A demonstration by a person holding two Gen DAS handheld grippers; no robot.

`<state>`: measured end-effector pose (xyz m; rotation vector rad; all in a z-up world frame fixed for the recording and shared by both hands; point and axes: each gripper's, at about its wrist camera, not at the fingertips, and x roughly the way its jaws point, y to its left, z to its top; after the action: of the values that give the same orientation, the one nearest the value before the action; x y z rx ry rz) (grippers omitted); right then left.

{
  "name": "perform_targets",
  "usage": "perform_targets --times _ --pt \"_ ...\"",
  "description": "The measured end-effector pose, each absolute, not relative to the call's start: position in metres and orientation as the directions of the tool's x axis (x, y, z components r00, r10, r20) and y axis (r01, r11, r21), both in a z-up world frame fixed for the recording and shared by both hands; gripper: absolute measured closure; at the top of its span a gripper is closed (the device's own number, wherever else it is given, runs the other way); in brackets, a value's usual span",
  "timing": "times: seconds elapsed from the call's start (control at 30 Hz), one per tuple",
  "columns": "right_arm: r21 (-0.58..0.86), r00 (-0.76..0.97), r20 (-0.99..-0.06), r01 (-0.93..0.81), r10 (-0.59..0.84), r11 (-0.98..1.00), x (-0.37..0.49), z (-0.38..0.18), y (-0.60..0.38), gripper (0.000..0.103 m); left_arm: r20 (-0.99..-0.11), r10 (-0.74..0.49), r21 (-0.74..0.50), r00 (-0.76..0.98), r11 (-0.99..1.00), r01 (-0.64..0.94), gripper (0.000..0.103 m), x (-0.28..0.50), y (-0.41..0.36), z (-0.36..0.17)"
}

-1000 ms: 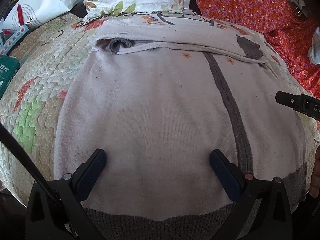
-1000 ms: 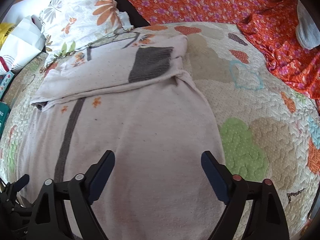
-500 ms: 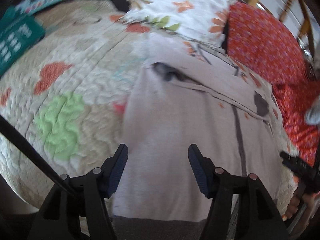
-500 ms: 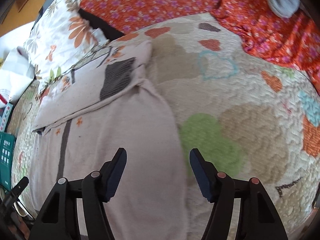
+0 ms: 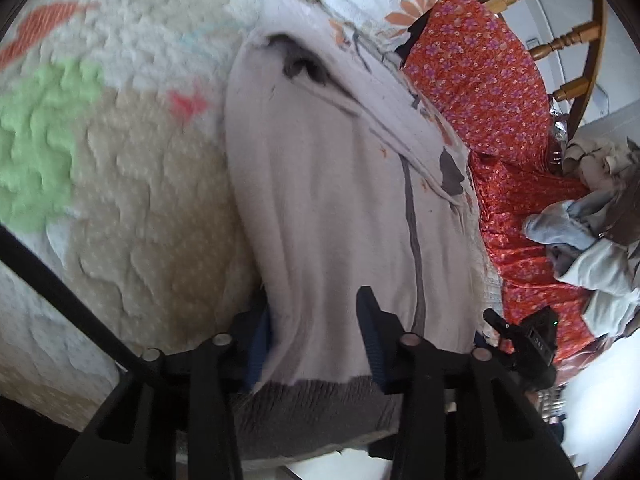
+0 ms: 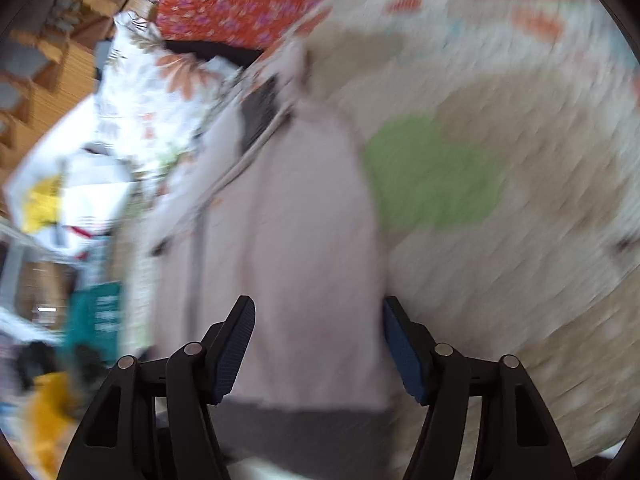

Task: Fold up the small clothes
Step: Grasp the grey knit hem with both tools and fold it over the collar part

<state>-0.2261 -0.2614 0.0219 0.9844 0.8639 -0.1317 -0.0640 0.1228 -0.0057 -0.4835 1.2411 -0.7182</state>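
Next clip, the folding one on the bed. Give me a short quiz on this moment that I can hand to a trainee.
1. True or false: the end of the pale sweater nearest the left gripper is its grey hem band.
2. In the left wrist view, what lies past the sweater's right side? A) orange floral cloth B) a blue towel C) a wooden tray
3. What is between the left gripper's jaws?

Key:
1. True.
2. A.
3. The sweater's side edge, near the hem. The jaws have just been closing around it, with a gap showing between them.
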Motion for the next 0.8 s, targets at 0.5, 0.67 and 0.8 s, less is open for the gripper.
perform_targets --times 0.5,0.67,0.8 --pt "0.581 0.612 -0.744 0.395 0.268 0.711 -0.239 0.019 -0.188 0.044 -0.684 -0.712 -0.679 0.16 0.701 0.218 0.068 -0.113 0.135 -0.02" --pt "0.518 0.585 -0.783 0.429 0.209 0.74 -0.253 0.017 -0.175 0.082 -0.744 -0.635 -0.594 0.207 0.771 0.23 0.096 -0.12 0.136 -0.011" --pt "0.536 0.603 -0.768 0.421 0.216 0.732 -0.257 0.029 -0.178 0.094 -0.695 -0.673 -0.63 0.251 0.739 0.239 0.096 -0.118 0.147 0.018"
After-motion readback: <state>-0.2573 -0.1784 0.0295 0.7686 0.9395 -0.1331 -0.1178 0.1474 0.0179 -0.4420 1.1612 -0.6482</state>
